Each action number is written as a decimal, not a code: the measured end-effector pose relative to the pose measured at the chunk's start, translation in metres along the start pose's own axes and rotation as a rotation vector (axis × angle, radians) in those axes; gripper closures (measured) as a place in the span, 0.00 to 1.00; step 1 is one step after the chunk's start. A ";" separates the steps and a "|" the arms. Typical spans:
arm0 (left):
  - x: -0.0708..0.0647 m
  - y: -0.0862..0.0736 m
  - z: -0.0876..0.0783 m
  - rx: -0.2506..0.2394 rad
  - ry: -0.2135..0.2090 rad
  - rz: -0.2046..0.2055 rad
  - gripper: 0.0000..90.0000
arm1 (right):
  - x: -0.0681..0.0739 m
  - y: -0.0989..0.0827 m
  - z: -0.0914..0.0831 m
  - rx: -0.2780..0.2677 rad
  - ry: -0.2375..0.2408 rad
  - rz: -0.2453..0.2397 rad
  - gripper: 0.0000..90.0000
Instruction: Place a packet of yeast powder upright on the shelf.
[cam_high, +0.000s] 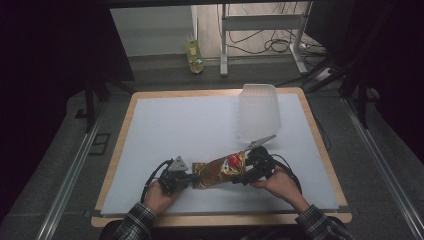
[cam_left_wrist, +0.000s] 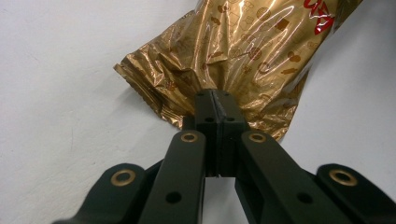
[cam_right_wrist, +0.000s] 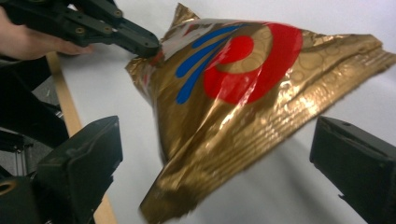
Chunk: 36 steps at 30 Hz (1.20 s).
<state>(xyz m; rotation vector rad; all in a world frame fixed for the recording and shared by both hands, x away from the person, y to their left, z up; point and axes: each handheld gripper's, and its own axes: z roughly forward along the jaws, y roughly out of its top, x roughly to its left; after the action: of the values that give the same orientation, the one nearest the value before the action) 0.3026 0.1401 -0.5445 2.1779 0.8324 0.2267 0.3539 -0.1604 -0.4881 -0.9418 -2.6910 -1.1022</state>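
A gold foil snack bag (cam_high: 220, 170) with a red and blue logo lies slanted near the front of the white mat. My left gripper (cam_high: 192, 179) is shut on the crimped left end of the bag (cam_left_wrist: 252, 51), its jaws pinched together on the foil (cam_left_wrist: 215, 98). My right gripper (cam_high: 240, 177) is at the bag's other end. In the right gripper view its jaws stand wide open (cam_right_wrist: 215, 140) on either side of the bag's sealed edge (cam_right_wrist: 243, 70), with the pads clear of the foil. The left gripper (cam_right_wrist: 149, 46) shows beyond, gripping the far end.
A clear plastic container (cam_high: 258, 112) stands at the back right of the white mat (cam_high: 175, 125). The wooden table edge (cam_high: 120, 140) frames the mat. On the floor behind the table stand a bottle (cam_high: 194, 55) and a metal frame (cam_high: 260, 22).
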 end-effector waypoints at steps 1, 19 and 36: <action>0.000 0.000 0.000 -0.001 -0.001 0.000 1.00 | -0.001 0.001 0.002 0.003 0.003 0.004 0.07; 0.000 0.000 0.000 -0.001 -0.005 -0.001 1.00 | -0.009 0.020 0.025 -0.001 0.126 0.128 0.54; 0.001 0.001 -0.004 -0.027 0.012 -0.011 0.85 | 0.000 0.027 0.015 -0.049 0.134 0.060 0.75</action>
<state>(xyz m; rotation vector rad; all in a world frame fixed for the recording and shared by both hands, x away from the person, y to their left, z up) 0.3024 0.1422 -0.5411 2.1486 0.8429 0.2440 0.3719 -0.1356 -0.4827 -0.9145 -2.5239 -1.1796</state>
